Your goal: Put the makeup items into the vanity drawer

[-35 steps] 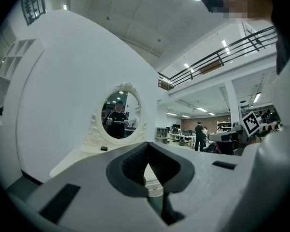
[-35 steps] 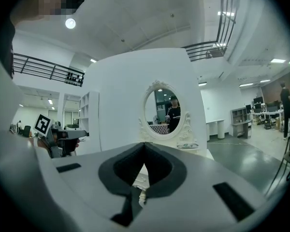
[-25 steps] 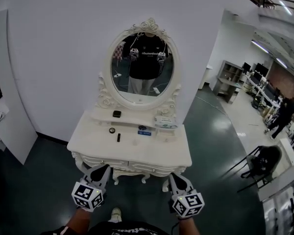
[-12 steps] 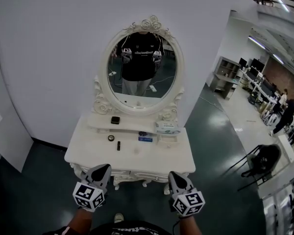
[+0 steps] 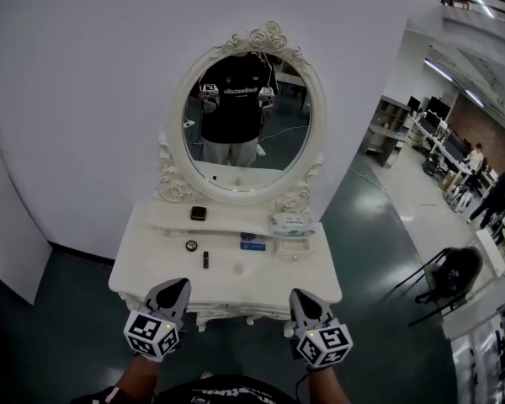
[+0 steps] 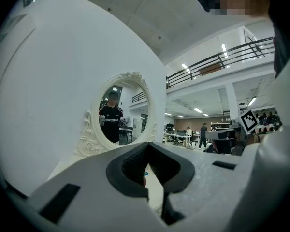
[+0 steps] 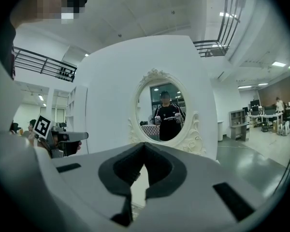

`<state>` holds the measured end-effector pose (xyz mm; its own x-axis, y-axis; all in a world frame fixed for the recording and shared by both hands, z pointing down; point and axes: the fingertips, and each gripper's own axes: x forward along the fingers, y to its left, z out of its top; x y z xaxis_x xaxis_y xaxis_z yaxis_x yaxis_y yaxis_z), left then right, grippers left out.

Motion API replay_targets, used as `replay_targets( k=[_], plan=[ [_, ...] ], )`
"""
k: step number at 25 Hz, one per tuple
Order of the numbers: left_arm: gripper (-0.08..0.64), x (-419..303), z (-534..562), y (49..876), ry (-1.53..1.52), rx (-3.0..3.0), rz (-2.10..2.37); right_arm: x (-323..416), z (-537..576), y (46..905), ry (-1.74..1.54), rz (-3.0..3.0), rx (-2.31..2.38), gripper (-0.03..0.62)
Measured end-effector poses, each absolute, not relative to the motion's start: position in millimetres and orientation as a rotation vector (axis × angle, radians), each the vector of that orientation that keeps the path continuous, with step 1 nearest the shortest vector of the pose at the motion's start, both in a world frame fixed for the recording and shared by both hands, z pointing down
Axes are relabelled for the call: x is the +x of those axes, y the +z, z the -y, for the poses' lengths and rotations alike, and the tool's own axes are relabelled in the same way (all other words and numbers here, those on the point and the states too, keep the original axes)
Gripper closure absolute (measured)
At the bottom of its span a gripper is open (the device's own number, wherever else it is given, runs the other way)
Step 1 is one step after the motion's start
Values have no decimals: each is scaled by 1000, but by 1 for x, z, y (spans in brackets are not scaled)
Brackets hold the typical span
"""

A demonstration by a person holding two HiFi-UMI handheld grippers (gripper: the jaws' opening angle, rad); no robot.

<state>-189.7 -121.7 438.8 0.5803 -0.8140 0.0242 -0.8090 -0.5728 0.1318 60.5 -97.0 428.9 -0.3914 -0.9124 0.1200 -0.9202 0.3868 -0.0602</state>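
Nearest me, the left hand-held gripper and right hand-held gripper are both clenched on nothing. They are held level at the drawer front, which looks shut, so I'd guess it gets opened first. Just beyond their tips, on the counter, lie a small round pot, a dark stick and a flat blue case. Farther off, a black compact sits below the mirror.
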Motion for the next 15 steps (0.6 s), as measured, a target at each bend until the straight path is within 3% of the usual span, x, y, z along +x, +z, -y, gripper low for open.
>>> replay_targets(
  k=[15],
  plan=[
    [555, -165, 168, 454, -13, 2694, 1342, 79, 132, 445, 218, 2516, 1745, 589]
  ],
)
